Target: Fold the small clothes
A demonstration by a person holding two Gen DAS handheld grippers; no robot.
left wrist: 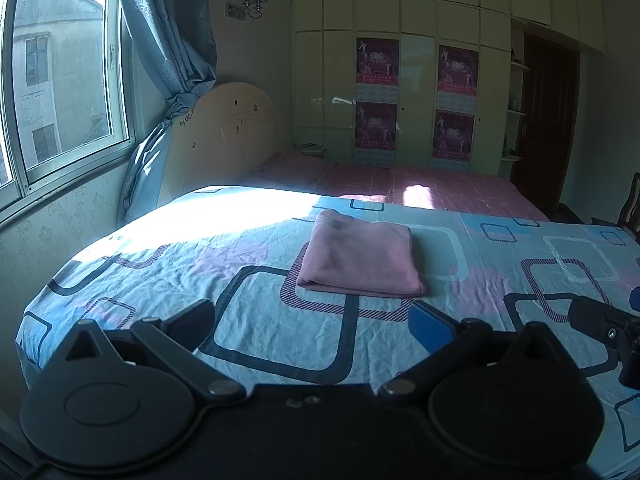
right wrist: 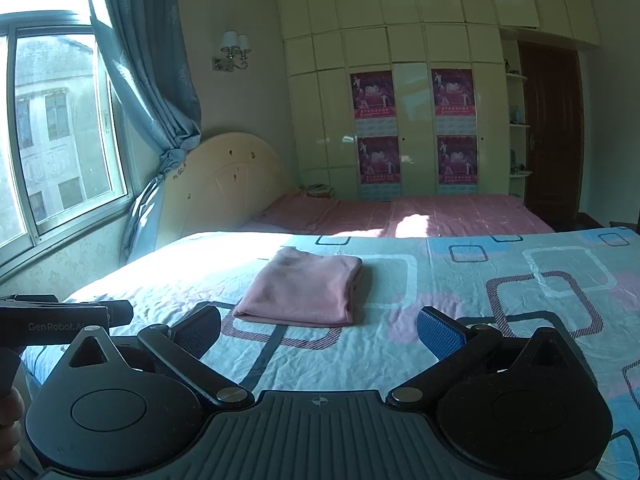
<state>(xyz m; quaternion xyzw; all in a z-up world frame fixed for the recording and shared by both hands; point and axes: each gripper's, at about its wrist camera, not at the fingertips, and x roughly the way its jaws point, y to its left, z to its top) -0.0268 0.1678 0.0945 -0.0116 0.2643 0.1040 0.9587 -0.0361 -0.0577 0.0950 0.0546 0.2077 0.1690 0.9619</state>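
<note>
A pink garment [left wrist: 360, 258] lies folded into a neat rectangle on the patterned bedsheet [left wrist: 248, 248]; it also shows in the right wrist view [right wrist: 304, 290]. My left gripper [left wrist: 314, 322] is open and empty, held back from the garment's near edge. My right gripper [right wrist: 320, 330] is open and empty, also short of the garment's near edge. The right gripper's body shows at the right edge of the left wrist view [left wrist: 604, 328]. The left gripper's body shows at the left edge of the right wrist view [right wrist: 60, 318].
A second bed with a pink cover [right wrist: 420, 212] and a pale headboard [right wrist: 224, 176] lies beyond. A window [left wrist: 60, 92] and blue curtain [left wrist: 172, 40] are on the left. Wardrobes [right wrist: 400, 100] and a dark door [right wrist: 552, 136] stand at the back.
</note>
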